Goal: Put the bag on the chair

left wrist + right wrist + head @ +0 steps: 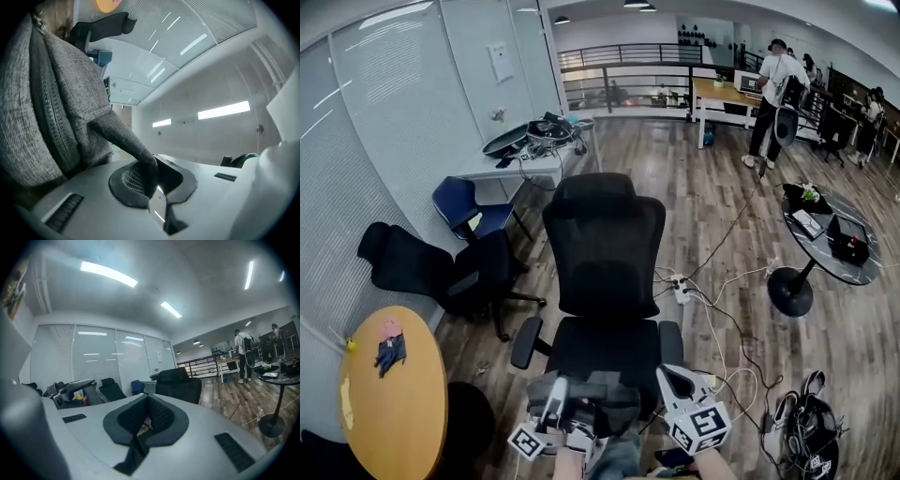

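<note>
The black mesh office chair [605, 272] stands in front of me with its seat bare. A grey fabric bag [591, 401] hangs at the seat's front edge, low in the head view. My left gripper [555, 401] is shut on the bag's grey strap [124, 138]; in the left gripper view the strap runs into the closed jaws of the left gripper [150, 180], and the bag's body [47, 103] with its zip fills the left. My right gripper [672, 377] sits beside the bag at the seat's right corner. The right gripper [146, 420] is shut and holds nothing, and faces the chair [178, 383].
A second black chair [441, 272] and a blue chair [469, 211] stand to the left. A round yellow table [394, 394] is near left. Cables and a power strip [680, 288] lie on the wood floor to the right, by a round black table [830, 239]. People [773, 94] stand far back.
</note>
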`<state>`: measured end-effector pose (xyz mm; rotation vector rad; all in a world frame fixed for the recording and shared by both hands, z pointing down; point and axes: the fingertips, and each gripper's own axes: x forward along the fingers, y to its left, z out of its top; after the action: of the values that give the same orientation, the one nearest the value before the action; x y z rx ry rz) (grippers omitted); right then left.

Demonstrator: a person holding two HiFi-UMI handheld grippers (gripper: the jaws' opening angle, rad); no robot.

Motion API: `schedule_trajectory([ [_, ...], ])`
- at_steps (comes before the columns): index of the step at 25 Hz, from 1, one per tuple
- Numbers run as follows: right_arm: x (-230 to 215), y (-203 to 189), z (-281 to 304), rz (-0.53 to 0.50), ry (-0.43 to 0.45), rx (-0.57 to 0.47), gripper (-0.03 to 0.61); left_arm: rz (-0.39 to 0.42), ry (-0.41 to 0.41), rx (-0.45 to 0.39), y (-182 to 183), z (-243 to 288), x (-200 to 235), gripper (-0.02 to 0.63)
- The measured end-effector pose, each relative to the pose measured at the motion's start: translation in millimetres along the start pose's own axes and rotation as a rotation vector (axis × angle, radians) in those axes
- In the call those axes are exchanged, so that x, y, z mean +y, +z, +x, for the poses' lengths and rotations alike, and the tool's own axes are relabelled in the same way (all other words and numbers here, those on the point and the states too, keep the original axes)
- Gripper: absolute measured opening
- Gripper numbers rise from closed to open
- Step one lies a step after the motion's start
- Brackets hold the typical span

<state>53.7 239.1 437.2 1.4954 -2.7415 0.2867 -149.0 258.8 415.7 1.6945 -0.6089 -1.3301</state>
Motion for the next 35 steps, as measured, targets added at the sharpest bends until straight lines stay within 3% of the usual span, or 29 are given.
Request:
schedule_trajectory([
  [8,-37.7,10.4,138.1,0.012,-0.005,0.019,0.012,-0.033,0.013,0.076,54.7,89.6,67.9,0.037],
  [17,-84.7,18.5,213.7,0.011,-0.125,0.046,0.012,-0.086,0.008,0.082,117.5,174.0,137.4,0.037],
  [27,-114.8,27.2,229.1,0.003,-0.210,0.068,0.014,-0.160,0.010,0.090,131.7,224.3,169.2,0.037],
  [35,-117.6,19.9,255.6,0.010,-0.109,0.063,0.012,-0.187,0.018,0.042,119.2,232.7,181.8,0.037],
])
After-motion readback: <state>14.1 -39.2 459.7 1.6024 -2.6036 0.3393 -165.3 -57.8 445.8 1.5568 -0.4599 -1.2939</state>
